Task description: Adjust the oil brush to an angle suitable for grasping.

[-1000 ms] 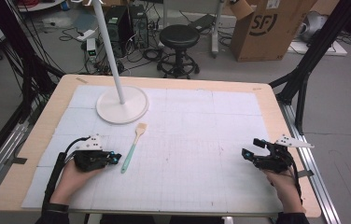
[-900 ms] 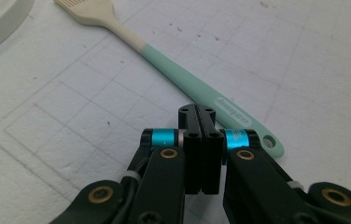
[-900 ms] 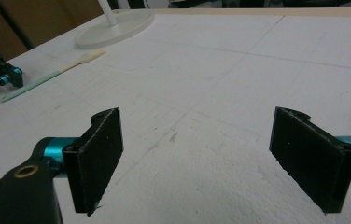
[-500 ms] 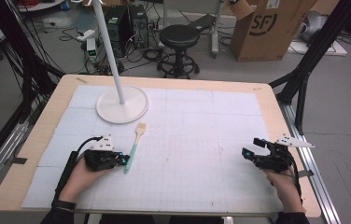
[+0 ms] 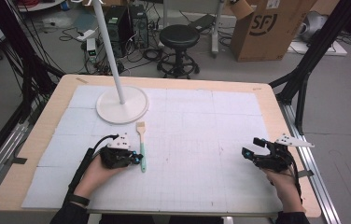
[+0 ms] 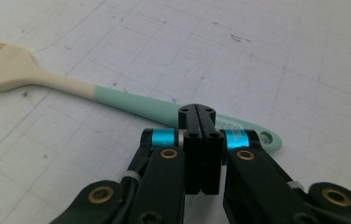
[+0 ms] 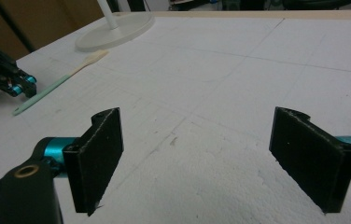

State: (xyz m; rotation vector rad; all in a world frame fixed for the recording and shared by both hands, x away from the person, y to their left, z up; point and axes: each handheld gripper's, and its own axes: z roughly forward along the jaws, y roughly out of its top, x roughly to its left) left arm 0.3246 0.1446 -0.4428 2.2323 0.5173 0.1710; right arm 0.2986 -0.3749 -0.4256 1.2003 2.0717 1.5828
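Since the earlier pictures, we are seeing that our left gripper [image 5: 136, 158] has moved nearer to us along the table [image 5: 38, 140], and the brush [image 5: 141, 148] has turned: it was slanting before, and now it is lying almost straight, with its cream head pointing to the lamp base [image 5: 122, 105]. In the left gripper view, the jaws are pressed fully together with nothing between them, and their tip is just at the mint green handle of the brush [image 6: 131, 100]; we cannot tell whether it is touching. Our right gripper [image 5: 253, 151] is resting well apart at the right side of the table, with its jaws standing wide apart and holding nothing.
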